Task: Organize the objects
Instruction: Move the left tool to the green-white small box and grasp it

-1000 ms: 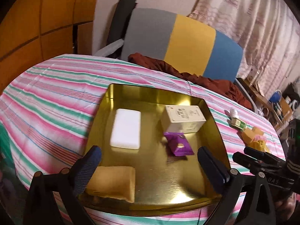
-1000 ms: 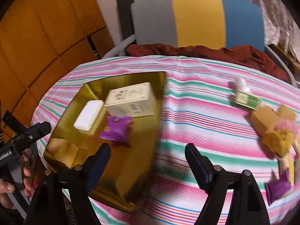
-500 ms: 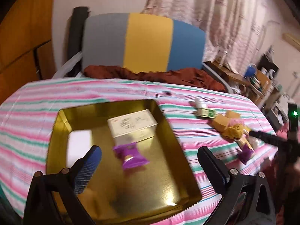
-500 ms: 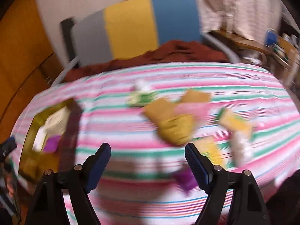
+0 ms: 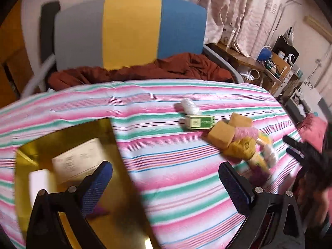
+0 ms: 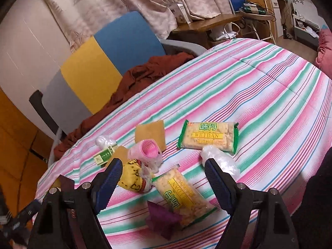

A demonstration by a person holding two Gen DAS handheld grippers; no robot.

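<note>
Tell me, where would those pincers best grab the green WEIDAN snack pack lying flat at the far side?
Probably across its short width near the middle, coming straight down from above. The WEIDAN pack lies flat on the striped cloth, long and thin, with free cloth along both long edges. The open right gripper looks wide enough for that.

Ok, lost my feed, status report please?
Both grippers open, empty: left gripper, right gripper. Right over snack packet. Gold tray part-filled. Nothing blocking.

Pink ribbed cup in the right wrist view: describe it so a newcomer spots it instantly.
On the striped tablecloth, find the loose pile ahead of the open right gripper. The pink ribbed cup lies on its side between a tan square and a yellow pouch, the only round pink item.
</note>
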